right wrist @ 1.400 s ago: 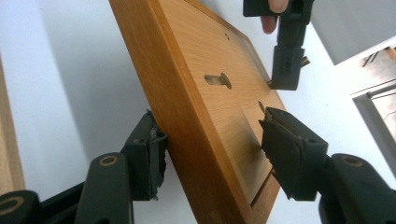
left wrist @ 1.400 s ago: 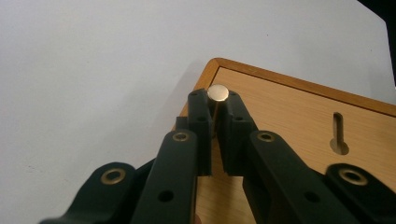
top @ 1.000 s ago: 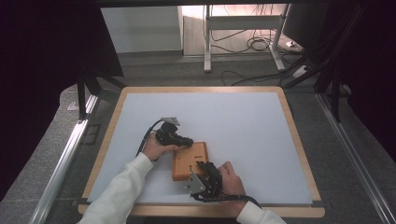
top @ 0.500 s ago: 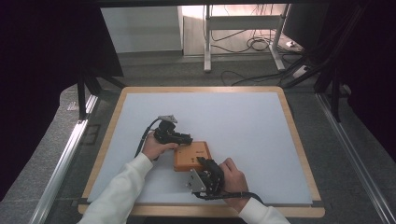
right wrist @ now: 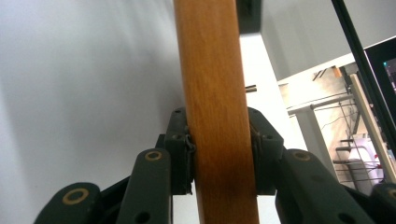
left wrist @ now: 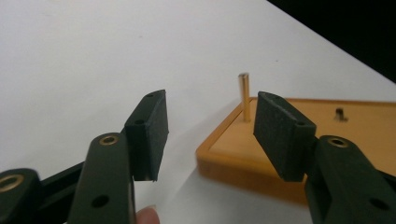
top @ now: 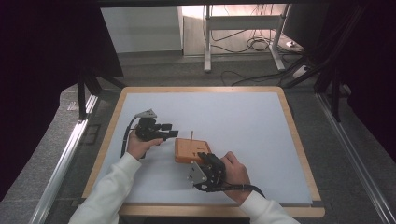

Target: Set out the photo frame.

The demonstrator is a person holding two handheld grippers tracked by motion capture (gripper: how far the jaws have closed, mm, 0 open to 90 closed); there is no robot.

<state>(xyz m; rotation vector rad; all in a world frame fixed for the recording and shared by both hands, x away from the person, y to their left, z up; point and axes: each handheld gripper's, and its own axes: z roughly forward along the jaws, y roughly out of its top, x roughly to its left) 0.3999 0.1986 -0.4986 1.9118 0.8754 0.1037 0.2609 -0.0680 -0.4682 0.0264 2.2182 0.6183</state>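
An orange wooden board [top: 190, 151] lies on the white mat, with a thin wooden peg [top: 191, 135] standing upright at its far left corner. My left gripper [top: 174, 134] hovers just left of that corner. Its jaws have just been opening and stand open, nothing between the pads. In the left gripper view the left gripper [left wrist: 210, 123] frames the peg [left wrist: 243, 95] and the board [left wrist: 345, 140] a little farther off. My right gripper [top: 206, 157] has just been closing and is shut on the board's near edge. The right gripper [right wrist: 222, 144] clamps the board [right wrist: 212, 84] from both sides.
The white mat [top: 233, 116] covers a table with a wooden rim [top: 299, 140]. A small dark fitting [left wrist: 340, 113] sits on the board's surface. Cables and desk legs lie on the floor beyond the table's far edge. Metal rails run along both sides.
My left gripper opened and drew back to the left, off the peg, which now stands alone on the board. The right gripper closed tighter on the board's edge.
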